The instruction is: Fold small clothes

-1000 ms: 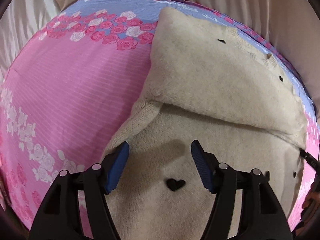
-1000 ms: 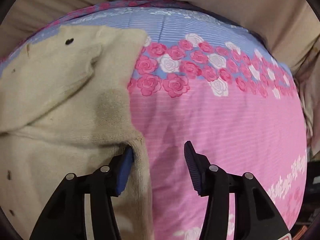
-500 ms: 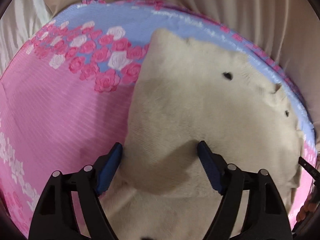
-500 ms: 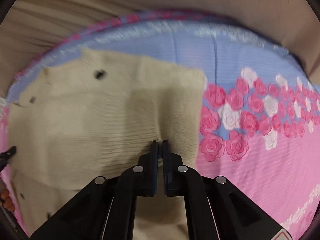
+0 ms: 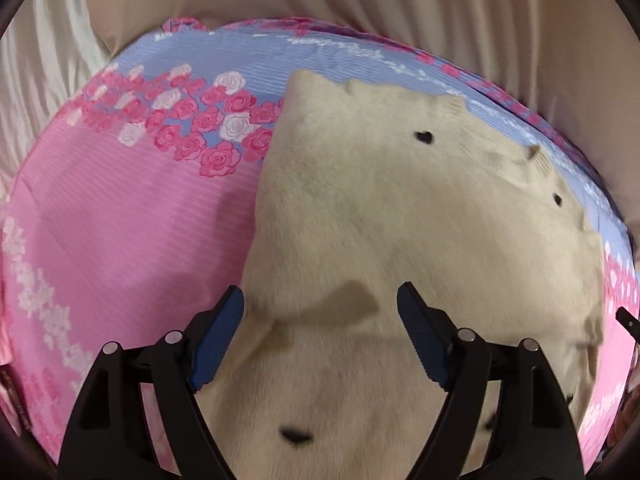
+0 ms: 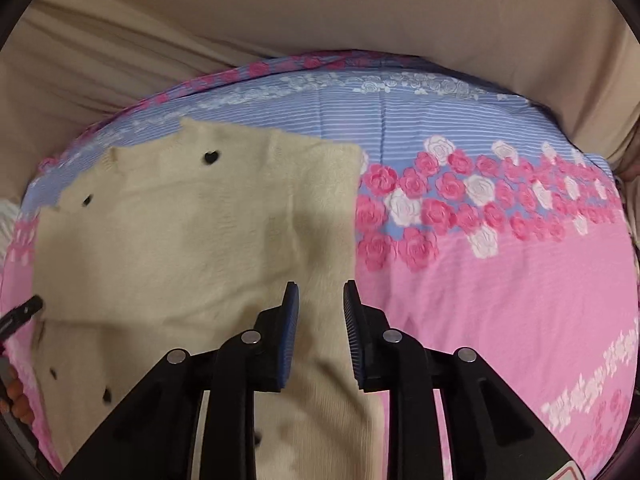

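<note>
Home bedroom: floral bedsheet (image 6: pixel 500 280) (pink, blue roses), beige draped fabric (image 6: pixel 320 12) behind.

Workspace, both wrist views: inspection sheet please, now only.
Surface: bedsheet, pink with a blue band and rose print.
Job's things: cream knit sweater with small black hearts, lying on the sheet, its far part folded over the near part.
Clutter: nothing seen.
Grippers: left tongs open above the fold edge, holding nothing; right tongs open over the sweater's right edge, holding nothing.
Cables: nothing seen.
Surroundings: beige draped fabric behind the sheet.
</note>
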Action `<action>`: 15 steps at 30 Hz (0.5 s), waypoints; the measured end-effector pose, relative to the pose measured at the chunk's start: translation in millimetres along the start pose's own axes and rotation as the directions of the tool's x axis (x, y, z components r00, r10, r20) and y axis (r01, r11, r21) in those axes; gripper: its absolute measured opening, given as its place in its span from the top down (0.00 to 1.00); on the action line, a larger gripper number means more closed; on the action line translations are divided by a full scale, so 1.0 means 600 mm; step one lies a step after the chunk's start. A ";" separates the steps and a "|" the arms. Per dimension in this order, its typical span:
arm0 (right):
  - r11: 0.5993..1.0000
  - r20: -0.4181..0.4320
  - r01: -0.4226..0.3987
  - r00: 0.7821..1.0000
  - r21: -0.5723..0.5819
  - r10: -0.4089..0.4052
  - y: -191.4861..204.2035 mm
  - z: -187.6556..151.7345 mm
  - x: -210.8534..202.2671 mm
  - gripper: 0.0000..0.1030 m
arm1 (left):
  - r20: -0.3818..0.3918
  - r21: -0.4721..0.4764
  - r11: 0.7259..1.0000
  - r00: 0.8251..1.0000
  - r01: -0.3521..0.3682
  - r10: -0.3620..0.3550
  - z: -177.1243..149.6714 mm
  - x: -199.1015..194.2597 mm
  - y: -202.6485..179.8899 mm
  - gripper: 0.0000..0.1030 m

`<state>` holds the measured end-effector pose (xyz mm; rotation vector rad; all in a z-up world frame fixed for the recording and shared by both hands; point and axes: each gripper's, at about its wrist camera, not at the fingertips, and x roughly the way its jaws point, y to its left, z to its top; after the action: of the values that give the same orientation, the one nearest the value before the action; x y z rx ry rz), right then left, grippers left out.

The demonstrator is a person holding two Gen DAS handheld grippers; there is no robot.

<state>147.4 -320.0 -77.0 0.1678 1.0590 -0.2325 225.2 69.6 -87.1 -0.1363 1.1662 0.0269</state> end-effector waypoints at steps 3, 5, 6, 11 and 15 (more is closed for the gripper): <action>1.000 -0.023 -0.001 1.000 -0.007 0.001 0.004 -0.065 -0.027 0.78 | -0.014 0.050 0.999 1.000 -0.015 0.016 -0.028 -0.025 -0.010 0.23; 1.000 -0.051 -0.005 0.999 -0.003 0.004 0.009 -0.105 -0.029 0.78 | -0.024 0.091 0.995 0.999 -0.040 0.042 -0.052 -0.038 -0.021 0.21; 1.000 -0.060 -0.009 0.998 -0.002 0.009 0.013 -0.121 -0.030 0.78 | -0.031 0.108 0.993 0.998 -0.046 0.050 -0.066 -0.043 -0.026 0.21; 0.999 -0.102 -0.007 0.995 -0.035 0.004 0.028 -0.186 -0.036 0.70 | -0.080 0.127 0.991 0.996 -0.039 0.049 -0.113 -0.054 -0.035 0.21; 0.996 -0.099 0.009 0.995 -0.084 -0.018 0.031 -0.226 -0.054 0.59 | -0.121 0.142 0.989 0.991 -0.029 0.047 -0.152 -0.064 -0.029 0.21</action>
<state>22.8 -265.1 -113.1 0.0983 1.1675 -0.1934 128.2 43.4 -85.2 0.0084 1.2912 -0.0298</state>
